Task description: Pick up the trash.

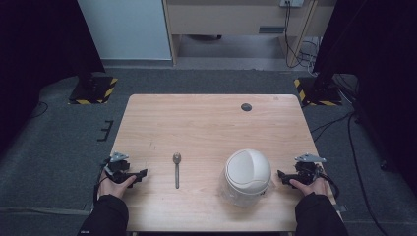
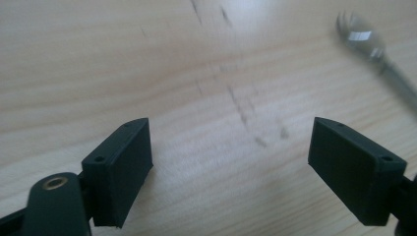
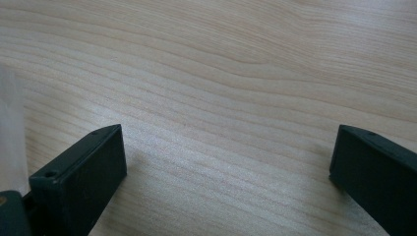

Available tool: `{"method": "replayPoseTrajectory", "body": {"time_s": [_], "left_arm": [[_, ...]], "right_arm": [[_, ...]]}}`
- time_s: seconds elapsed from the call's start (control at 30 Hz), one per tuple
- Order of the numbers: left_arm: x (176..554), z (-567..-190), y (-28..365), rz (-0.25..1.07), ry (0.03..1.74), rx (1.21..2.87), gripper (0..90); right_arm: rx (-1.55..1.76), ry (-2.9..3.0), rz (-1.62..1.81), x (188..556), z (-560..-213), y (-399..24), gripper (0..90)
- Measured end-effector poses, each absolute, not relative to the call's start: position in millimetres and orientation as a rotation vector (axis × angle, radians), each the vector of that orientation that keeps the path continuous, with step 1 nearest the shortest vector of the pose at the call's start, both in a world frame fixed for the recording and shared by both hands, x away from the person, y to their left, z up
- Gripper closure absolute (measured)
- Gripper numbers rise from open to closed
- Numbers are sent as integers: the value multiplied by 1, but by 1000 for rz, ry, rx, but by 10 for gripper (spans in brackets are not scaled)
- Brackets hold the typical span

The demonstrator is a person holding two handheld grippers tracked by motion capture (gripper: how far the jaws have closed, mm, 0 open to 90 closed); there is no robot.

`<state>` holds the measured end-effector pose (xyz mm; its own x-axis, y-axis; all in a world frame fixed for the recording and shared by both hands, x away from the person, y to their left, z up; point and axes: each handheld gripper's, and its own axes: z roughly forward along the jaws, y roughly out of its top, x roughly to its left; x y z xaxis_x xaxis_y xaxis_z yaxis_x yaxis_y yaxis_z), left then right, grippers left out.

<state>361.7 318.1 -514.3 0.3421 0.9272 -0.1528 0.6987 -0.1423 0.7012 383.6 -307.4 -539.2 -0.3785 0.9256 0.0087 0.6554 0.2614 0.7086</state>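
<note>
Spanning most of the high view, a pale wooden table point(image 1: 206, 123) stands on grey carpet, its near edge cut off by the frame. A white domed container point(image 1: 248, 171) sits right of centre near the front; its lid is closed, so any contents are hidden, and a clear, hard-to-read base shows beneath it. A metal spoon point(image 1: 176, 169) lies left of centre, bowl away from the person, well apart from the container. A small dark disc point(image 1: 246, 107) is set into the far side of the tabletop.

The left gripper point(image 1: 140, 174), held in the left hand point(image 1: 114, 184), rests near the front left edge, jaws wide apart over bare wood; in the left gripper view the spoon point(image 2: 373, 49) appears blurred at upper right. The right gripper point(image 1: 281, 175), in the right hand point(image 1: 311, 186), lies just beside the container, jaws likewise wide apart and empty. In the right gripper view a blurred pale strip point(image 3: 11, 128) at the left edge cannot be identified.
</note>
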Motion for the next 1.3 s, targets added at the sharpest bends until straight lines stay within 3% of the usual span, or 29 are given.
{"method": "replayPoseTrajectory", "body": {"time_s": [0.27, 0.77, 1.3], "left_arm": [[349, -479, 321, 514, 1208, 1693, 150], [333, -438, 294, 556, 891, 1637, 170], [313, -406, 221, 466, 629, 1637, 189]], "right_arm": [[1435, 2128, 892, 384, -539, -307, 9], [1430, 2132, 891, 384, -539, -308, 9], [1430, 2132, 891, 384, -539, -308, 9]]}}
